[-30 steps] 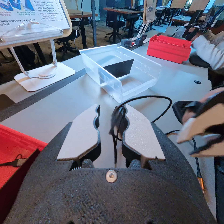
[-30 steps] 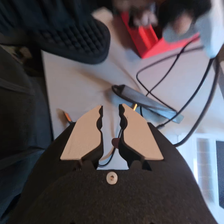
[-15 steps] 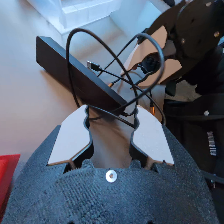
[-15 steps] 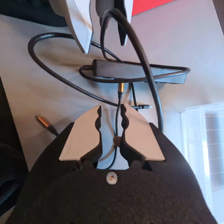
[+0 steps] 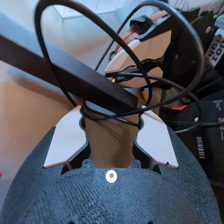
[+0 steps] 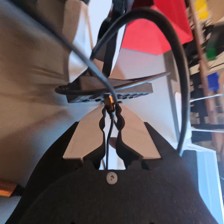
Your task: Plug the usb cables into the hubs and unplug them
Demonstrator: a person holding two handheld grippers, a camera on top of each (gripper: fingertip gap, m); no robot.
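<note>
A long black usb hub (image 5: 84,77) lies slantwise on the table, and its port side shows in the right wrist view (image 6: 109,87). My left gripper (image 5: 112,109) is open wide, with the hub's near end just ahead of its tips and black cables (image 5: 116,116) crossing between them. My right gripper (image 6: 110,106) is shut on an orange usb plug (image 6: 109,104), whose tip is at the hub's port row. The right gripper also shows in the left wrist view (image 5: 133,67). A second orange plug (image 5: 144,94) hangs loose beside the hub's end.
A thick black cable (image 6: 175,60) loops high over the hub. A red bin (image 6: 151,36) stands beyond the hub. A clear plastic box (image 6: 206,175) sits at the lower right. Another orange plug (image 6: 6,190) lies at the near left. The grippers' ends are close to 5 centimeters from one another.
My left gripper has opened wider and moved in close to the hub's end. My right gripper has closed in on the orange plug and moved up against the hub's port row.
</note>
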